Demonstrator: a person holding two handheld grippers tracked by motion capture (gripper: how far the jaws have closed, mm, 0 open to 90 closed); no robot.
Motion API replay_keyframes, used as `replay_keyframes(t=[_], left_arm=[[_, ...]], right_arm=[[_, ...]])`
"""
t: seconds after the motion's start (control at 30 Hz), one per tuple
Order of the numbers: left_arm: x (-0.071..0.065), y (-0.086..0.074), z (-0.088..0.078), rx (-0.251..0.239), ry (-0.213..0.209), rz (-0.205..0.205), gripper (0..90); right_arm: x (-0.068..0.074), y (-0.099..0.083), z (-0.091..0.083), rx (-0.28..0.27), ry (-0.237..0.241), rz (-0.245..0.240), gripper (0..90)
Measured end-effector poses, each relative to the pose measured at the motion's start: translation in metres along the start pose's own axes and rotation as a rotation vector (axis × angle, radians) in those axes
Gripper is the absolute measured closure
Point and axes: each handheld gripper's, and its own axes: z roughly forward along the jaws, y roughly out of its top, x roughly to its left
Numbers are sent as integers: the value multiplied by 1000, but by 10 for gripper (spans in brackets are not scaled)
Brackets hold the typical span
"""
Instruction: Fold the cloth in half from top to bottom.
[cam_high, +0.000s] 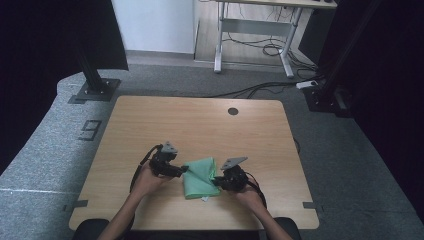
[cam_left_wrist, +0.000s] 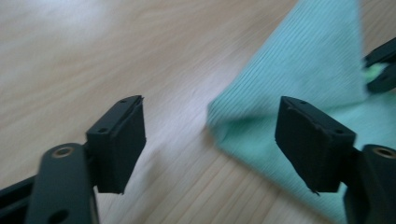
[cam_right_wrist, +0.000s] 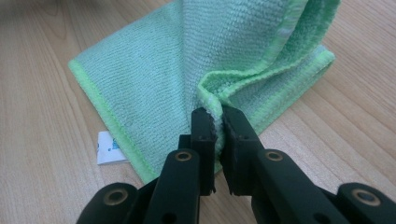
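A green microfibre cloth (cam_high: 200, 177) lies folded on the wooden table (cam_high: 200, 125), near its front edge. My right gripper (cam_high: 216, 181) is shut on the cloth's hemmed edge and holds that fold raised off the table; in the right gripper view the hem is pinched between the pads (cam_right_wrist: 217, 123). The cloth (cam_right_wrist: 154, 70) spreads beyond them, and a white label (cam_right_wrist: 109, 148) sticks out from under it. My left gripper (cam_high: 182, 170) is at the cloth's left side. In the left gripper view it (cam_left_wrist: 210, 135) stands open, with the cloth's (cam_left_wrist: 303, 60) folded corner just ahead, untouched by the pads.
A round cable hole (cam_high: 233, 111) sits near the table's far edge. Black stand bases (cam_high: 95, 90) (cam_high: 325, 97) flank the far corners on the grey carpet. A desk frame (cam_high: 252, 37) with cables stands behind.
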Motion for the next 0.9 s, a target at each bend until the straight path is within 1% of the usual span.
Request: replay_keyframes(t=[0.13, 0.3, 0.37, 0.5, 0.57, 0.63, 0.67, 0.73, 0.8, 0.83, 0.9], left_arm=[[-7, 20, 7, 4, -3, 40, 310], [-18, 48, 17, -2, -46, 64, 357], [-24, 58, 21, -1, -60, 83, 372], [-36, 76, 28, 3, -89, 109, 391], [-41, 81, 32, 10, -107, 111, 406], [-43, 83, 37, 29, -103, 116, 425], [-44, 83, 40, 45, -102, 117, 449], [-43, 83, 45, 72, -110, 104, 512], [-40, 82, 48, 93, -143, 76, 592], [-39, 81, 49, 103, -160, 75, 630], [-38, 79, 49, 119, -172, 73, 731]], right_arm=[[0, -1, 0, -7, 3, 10, 824], [-2, -2, 0, -16, 12, 17, 822], [-2, -2, 0, -17, 13, 18, 822], [-3, -3, 0, -19, 17, 20, 821], [-3, -3, 0, -22, 19, 20, 821], [-3, -3, 0, -22, 22, 24, 821], [-3, -3, 0, -23, 23, 25, 820], [-4, -3, 0, -25, 24, 26, 820], [-4, -4, 0, -28, 26, 28, 820], [-4, -4, 0, -30, 27, 25, 819], [-5, -4, 0, -30, 31, 31, 819]])
